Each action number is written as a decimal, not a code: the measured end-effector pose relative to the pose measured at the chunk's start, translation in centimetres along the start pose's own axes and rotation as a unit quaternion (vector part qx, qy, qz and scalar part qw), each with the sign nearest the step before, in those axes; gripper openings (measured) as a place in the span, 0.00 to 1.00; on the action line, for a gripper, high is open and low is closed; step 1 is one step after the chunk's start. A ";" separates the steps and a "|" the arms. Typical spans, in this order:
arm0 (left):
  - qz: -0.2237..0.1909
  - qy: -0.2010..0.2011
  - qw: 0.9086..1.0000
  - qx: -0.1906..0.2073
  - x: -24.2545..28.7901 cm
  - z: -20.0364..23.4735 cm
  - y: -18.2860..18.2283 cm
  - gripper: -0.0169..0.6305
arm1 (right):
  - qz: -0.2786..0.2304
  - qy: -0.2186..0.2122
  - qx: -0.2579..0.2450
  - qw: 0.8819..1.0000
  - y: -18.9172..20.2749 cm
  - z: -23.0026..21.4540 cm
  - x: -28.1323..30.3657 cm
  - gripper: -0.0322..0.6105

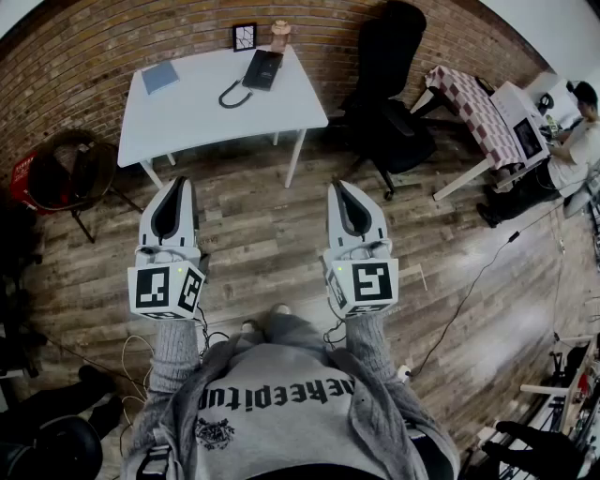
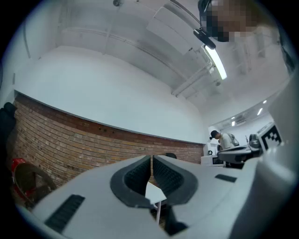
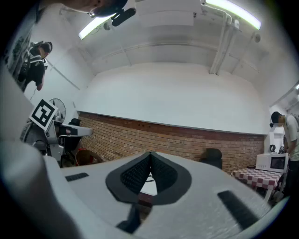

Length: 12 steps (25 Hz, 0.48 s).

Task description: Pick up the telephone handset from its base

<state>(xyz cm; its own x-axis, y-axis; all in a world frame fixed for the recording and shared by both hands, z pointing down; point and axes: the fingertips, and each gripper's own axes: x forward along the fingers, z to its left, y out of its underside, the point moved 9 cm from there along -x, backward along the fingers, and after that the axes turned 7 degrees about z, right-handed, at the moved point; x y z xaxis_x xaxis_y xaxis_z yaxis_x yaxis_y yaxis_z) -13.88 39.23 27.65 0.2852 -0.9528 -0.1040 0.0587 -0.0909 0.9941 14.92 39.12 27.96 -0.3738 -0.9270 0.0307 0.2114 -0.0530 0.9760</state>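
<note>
Handset [image 1: 257, 75] hasn't been touched yet lol. It's at the table [image 1: 187, 122]'s far edge near the right corner and looks to be lying on its base [image 1: 270, 62], though it all reads as one dark lump. The cord [image 1: 230, 95] loops toward the table's middle.

So basically nothing's done: the person stands well short of the table's near side, and the walk-up, grab and lift are all left.

Left gripper [image 1: 175, 184] and right gripper [image 1: 337, 186] both have their jaws pressed together with nothing between them, side by side and aimed at the table.

Only the head view shows the phone. The gripper views just catch a sliver of tabletop past the jaw tips, but they do show the ceiling lights [image 3: 233, 11] and the white wall above the brick behind the table, which the head view misses
</note>
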 end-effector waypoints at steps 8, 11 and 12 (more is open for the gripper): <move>-0.002 -0.001 1.000 0.001 1.5 -1.3 0.0 0.05 | -0.007 -0.003 0.006 1.000 0.4 -1.7 0.7 0.05; -0.003 -0.001 1.000 0.002 2.3 -1.6 0.2 0.05 | -0.008 -0.007 0.001 1.000 0.4 -2.4 1.2 0.05; -0.004 -0.001 1.000 0.003 2.5 -1.8 0.3 0.05 | -0.008 -0.008 0.000 1.000 0.5 -2.6 1.3 0.05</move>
<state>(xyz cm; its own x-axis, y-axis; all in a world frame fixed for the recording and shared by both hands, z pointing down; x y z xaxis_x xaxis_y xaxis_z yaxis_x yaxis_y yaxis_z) -11.41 37.31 27.59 0.2824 -0.9528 -0.1118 0.0559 -0.1000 0.9934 16.91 36.90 27.94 -0.3908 -0.9203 0.0177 0.2051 -0.0684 0.9764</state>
